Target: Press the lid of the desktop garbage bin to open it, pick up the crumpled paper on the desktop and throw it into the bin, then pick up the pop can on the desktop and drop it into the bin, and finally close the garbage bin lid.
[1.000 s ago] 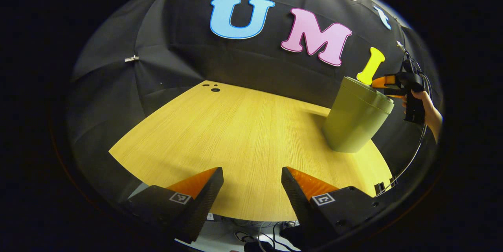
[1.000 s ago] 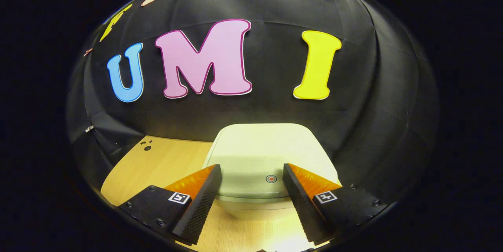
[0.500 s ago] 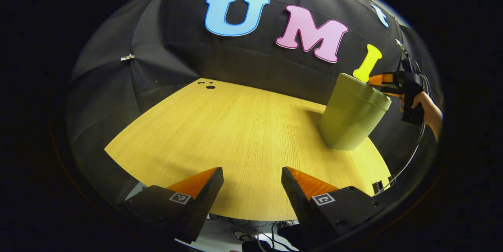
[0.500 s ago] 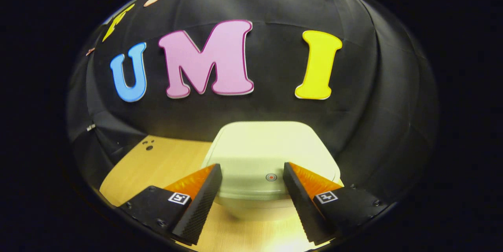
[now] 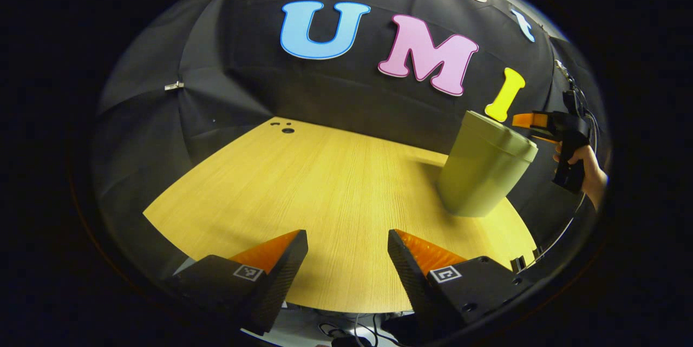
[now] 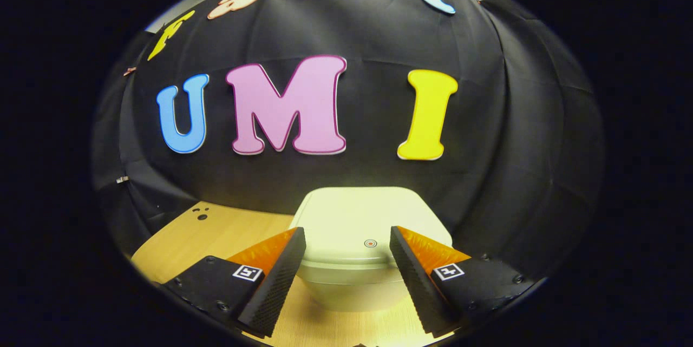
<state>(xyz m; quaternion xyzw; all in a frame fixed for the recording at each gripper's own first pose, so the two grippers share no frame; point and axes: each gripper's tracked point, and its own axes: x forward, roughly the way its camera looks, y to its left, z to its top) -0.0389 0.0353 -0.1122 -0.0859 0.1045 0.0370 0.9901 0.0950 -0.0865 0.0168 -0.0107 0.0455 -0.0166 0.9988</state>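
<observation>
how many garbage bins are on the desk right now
1. The garbage bin stands near the desk's far right edge in the left gripper view, lid shut, just ahead of the right gripper.

Right gripper (image 6: 346,260) is now lifted and backed off from the bin lid (image 6: 368,222); lid sits lower and smaller in the right gripper view, wall letters drop down the frame; in the left gripper view the right gripper (image 5: 533,122) and hand (image 5: 587,168) are clear of the bin (image 5: 482,168) rim, no longer over it; left gripper view shifts slightly, bin lower.
</observation>
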